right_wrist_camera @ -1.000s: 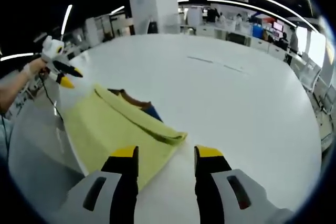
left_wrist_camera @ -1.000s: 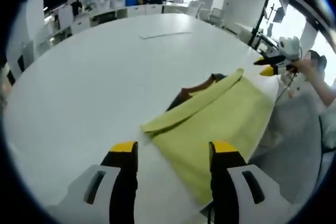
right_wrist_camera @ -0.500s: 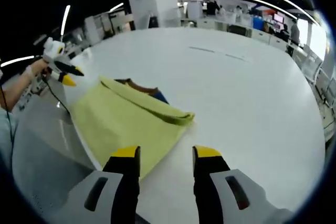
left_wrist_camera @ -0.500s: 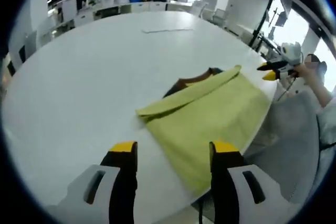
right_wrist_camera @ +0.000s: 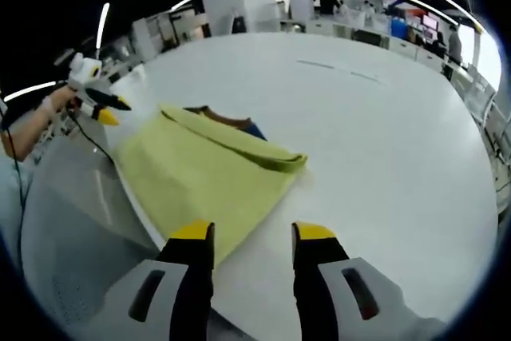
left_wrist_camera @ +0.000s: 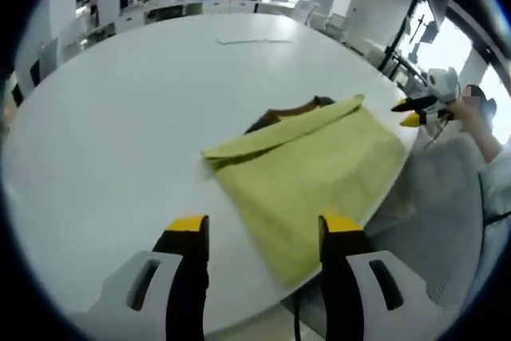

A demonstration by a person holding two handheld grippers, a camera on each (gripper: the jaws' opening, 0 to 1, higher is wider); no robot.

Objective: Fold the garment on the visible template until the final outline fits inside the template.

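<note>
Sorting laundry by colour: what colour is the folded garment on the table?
Yellow-green garment, with a brown layer peeking at its far edge; clearest in the left gripper view.

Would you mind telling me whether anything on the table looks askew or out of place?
Yes: the yellow-green garment lies askew at the white table's edge, one corner reaching the rim. A brown piece pokes out from under its folded edge.

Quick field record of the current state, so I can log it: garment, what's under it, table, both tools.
garment: yellow-green folded cloth garment lying flat near the table edge, far edge doubled over
under garment: dark brown piece with a blue bit showing past the fold
table: large white round table
left tool: open, above the table, holding nothing
right tool: open, holding nothing
template outline: cannot tell
</note>
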